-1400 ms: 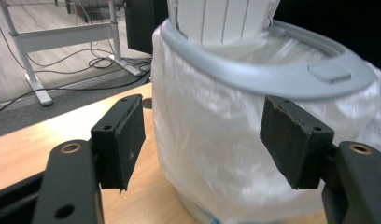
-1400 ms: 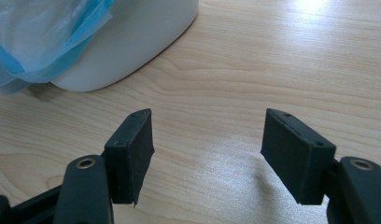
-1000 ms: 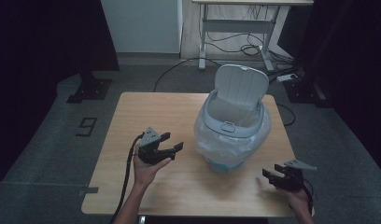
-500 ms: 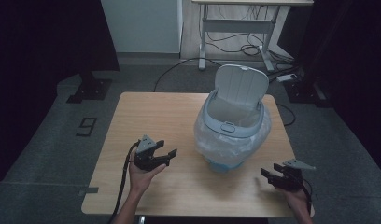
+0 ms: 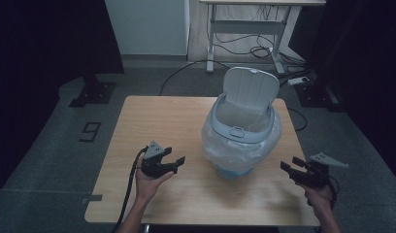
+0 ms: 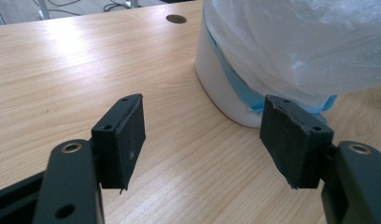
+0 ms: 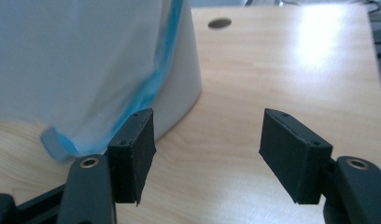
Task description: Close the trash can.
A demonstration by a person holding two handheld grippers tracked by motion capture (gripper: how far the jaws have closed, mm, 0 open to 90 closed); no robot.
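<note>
1. One wooden counter [image 5: 152, 116] carries everything; two round cable holes show in its top, one in the left gripper view [image 6: 175, 18] and one in the right gripper view [image 7: 220, 22].
2. One white bin [image 5: 240, 131] stands right of the counter's middle, its single hinged lid [image 5: 250, 90] raised upright at the back. One clear plastic liner [image 5: 220, 145], edged in blue, drapes over its rim and down its sides.
3. Two claws are held by two hands at the near edge, one on each side of the bin and apart from it.
4. The left claw [image 5: 173, 164] is spread wide and grips nothing; the bin's base lies just beyond its jaws.
5. The right claw [image 5: 289, 165] is likewise spread and empty, near the counter's right edge.
</note>
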